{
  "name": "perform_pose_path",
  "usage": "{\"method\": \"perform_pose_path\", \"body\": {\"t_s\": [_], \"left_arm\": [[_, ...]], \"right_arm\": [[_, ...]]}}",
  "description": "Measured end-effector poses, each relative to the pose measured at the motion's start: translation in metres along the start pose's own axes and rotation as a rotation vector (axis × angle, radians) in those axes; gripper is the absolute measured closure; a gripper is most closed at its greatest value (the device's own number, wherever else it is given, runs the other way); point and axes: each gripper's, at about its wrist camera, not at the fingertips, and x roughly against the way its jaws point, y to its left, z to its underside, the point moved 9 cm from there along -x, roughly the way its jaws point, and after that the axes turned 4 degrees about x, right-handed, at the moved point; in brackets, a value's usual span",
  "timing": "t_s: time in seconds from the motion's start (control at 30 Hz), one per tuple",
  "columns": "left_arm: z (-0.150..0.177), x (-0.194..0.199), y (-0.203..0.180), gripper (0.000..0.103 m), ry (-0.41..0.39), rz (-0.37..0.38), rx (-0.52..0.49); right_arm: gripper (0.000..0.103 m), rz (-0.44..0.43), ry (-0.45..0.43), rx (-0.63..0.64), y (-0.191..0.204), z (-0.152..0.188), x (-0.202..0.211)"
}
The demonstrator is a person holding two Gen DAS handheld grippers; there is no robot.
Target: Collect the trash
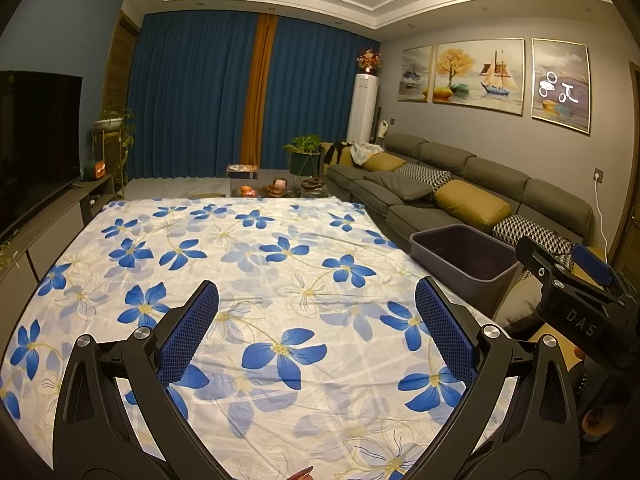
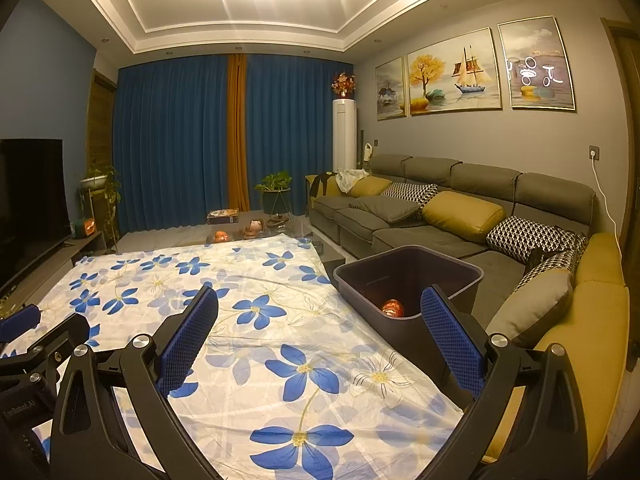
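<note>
I hold both grippers above a table draped in a floral cloth (image 1: 256, 264) in a living room, each with its jaws spread wide and nothing between the blue pads. The left gripper (image 1: 316, 320) hangs over the near middle of the cloth; the right gripper (image 2: 320, 320) points toward the table's right edge, where a dark plastic bin (image 2: 408, 280) stands between the table and the grey sofa (image 2: 460, 216). One piece of trash (image 2: 392, 307), a small reddish crumpled thing, already lies at the bottom of the bin. On the cloth itself I can find nothing left to pick up, save a thin reddish sliver (image 1: 302, 473) at the very bottom of the left view, too cut off to identify.

The risk from here, as I judge it, is mistaken targets: small ornaments (image 2: 256, 226) sit on the low surface just beyond the far end of the cloth, and under this warm light they resemble the item in the bin. Grabbing one would put a keepsake in the trash. The loose cloth is another hazard; a pad dragged low could snag it and pull it askew. The right gripper's outer finger (image 2: 452, 336) also sits near the bin's rim in view, so a careless sweep could knock the bin.

Both grippers are held roughly level, tilted slightly down, side by side, the left visible at the right view's left edge.
</note>
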Motion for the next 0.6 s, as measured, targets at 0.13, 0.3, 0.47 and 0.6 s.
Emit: {"method": "perform_pose_path", "body": {"t_s": [0.13,0.3,0.47,0.6], "left_arm": [[0.0,0.0002,0.0,0.006,0.0,0.001,0.001],[0.0003,0.0003,0.0003,0.006,0.001,0.001,0.0],[-0.0005,0.0006,-0.0013,0.006,0.001,0.002,0.0],[-0.0011,0.0009,-0.0016,0.006,0.002,0.001,-0.001]], "right_arm": [[0.006,0.001,0.0,0.0,0.0,0.0,0.0],[0.006,0.0,-0.001,0.0,-0.0001,-0.0001,0.0],[0.006,0.0,0.0,0.0,0.0002,-0.0001,-0.0005],[0.005,-0.001,0.004,-0.002,0.0,0.0025,-0.0003]]}}
